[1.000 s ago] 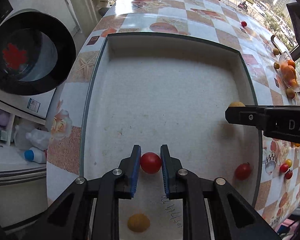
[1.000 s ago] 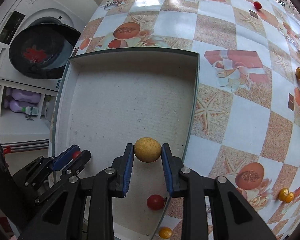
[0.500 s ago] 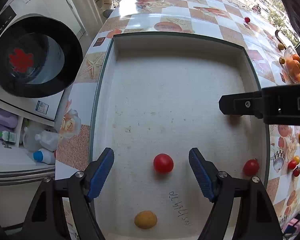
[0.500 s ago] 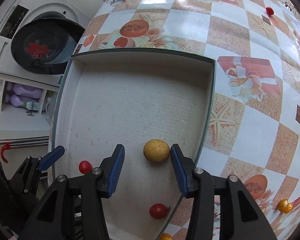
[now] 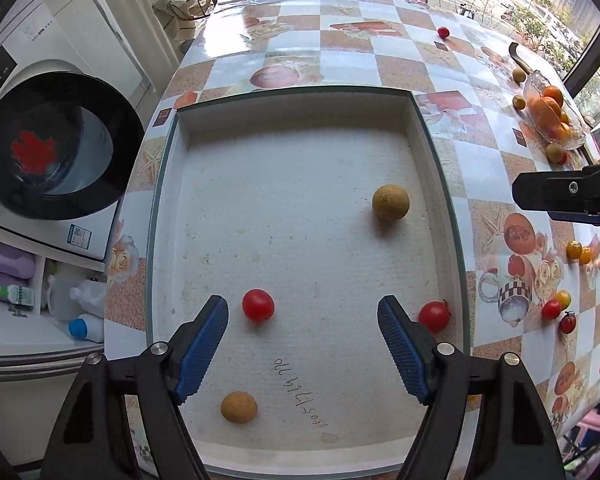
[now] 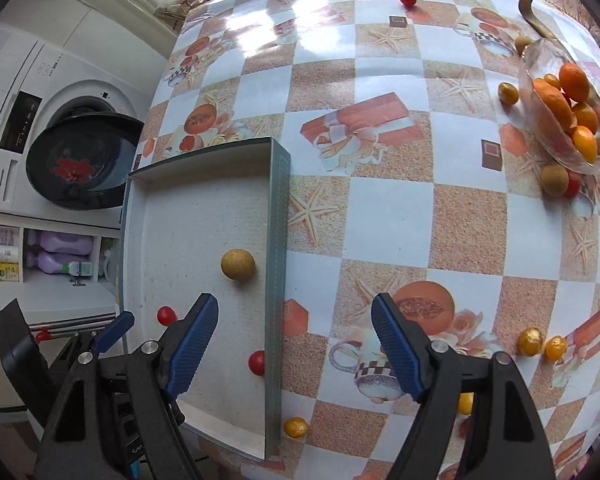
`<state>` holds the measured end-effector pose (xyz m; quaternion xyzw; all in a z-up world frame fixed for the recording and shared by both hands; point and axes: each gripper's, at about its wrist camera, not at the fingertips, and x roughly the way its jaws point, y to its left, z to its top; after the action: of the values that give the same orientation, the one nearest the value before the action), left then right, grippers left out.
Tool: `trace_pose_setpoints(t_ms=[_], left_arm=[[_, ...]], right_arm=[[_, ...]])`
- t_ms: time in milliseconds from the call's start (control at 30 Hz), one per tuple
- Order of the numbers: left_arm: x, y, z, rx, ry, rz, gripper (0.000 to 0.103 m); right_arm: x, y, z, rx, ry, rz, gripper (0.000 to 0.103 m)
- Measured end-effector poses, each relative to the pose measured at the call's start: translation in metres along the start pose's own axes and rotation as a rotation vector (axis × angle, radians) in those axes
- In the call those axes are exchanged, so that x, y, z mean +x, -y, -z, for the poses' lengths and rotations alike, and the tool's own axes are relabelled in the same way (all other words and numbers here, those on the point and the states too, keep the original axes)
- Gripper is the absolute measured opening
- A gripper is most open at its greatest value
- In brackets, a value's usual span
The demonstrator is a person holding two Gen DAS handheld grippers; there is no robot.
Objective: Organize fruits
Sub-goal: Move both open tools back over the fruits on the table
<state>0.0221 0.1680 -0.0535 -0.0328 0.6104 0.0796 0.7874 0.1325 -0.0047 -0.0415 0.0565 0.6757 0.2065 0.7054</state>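
Note:
A shallow white tray (image 5: 292, 92) with a green rim lies on the checked tablecloth. In it sit a red tomato (image 5: 258, 305), a second red tomato (image 5: 434, 316) by the right wall, a tan round fruit (image 5: 391, 203) and another tan fruit (image 5: 239, 407). My left gripper (image 5: 302, 320) hangs open above the tray floor, the first tomato just inside its left finger, untouched. My right gripper (image 6: 294, 312) straddles the tray's right wall (image 6: 278, 240), its jaws opening with no fruit between them. The tan fruit (image 6: 238, 265) lies ahead to its left.
A glass bowl (image 6: 540, 92) of oranges stands at the far right with loose fruit around it. Yellow tomatoes (image 6: 530, 342) and one more (image 6: 296, 427) lie on the cloth. A washing machine (image 6: 72, 160) and shelves with bottles stand off the table's left edge.
Both grippers opened and rose. The left let go of the red tomato, the right let go of the tan fruit. The right one shifted right over the tray's wall.

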Motion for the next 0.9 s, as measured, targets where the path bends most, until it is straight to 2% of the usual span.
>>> trace_pose_setpoints(t_ms=[333,500,667,900], left_arm=[[-0.022,0.082,0.012,0.17,0.012,0.101,0.078],[-0.016,0.129,0.022,0.272,-0.009,0.142,0.078],[-0.003,0.166,0.031,0.35,-0.036,0.182,0.078],[0.017,0.2,0.037,0.419,-0.055,0.192,0.078]], right_arm=[[-0.029,0.118,0.066,0.22,-0.013,0.115,0.082],[-0.037,0.161,0.091,0.298,-0.023,0.163,0.082],[-0.041,0.181,0.098,0.306,-0.016,0.189,0.082],[-0.036,0.184,0.095,0.241,-0.01,0.22,0.082]])
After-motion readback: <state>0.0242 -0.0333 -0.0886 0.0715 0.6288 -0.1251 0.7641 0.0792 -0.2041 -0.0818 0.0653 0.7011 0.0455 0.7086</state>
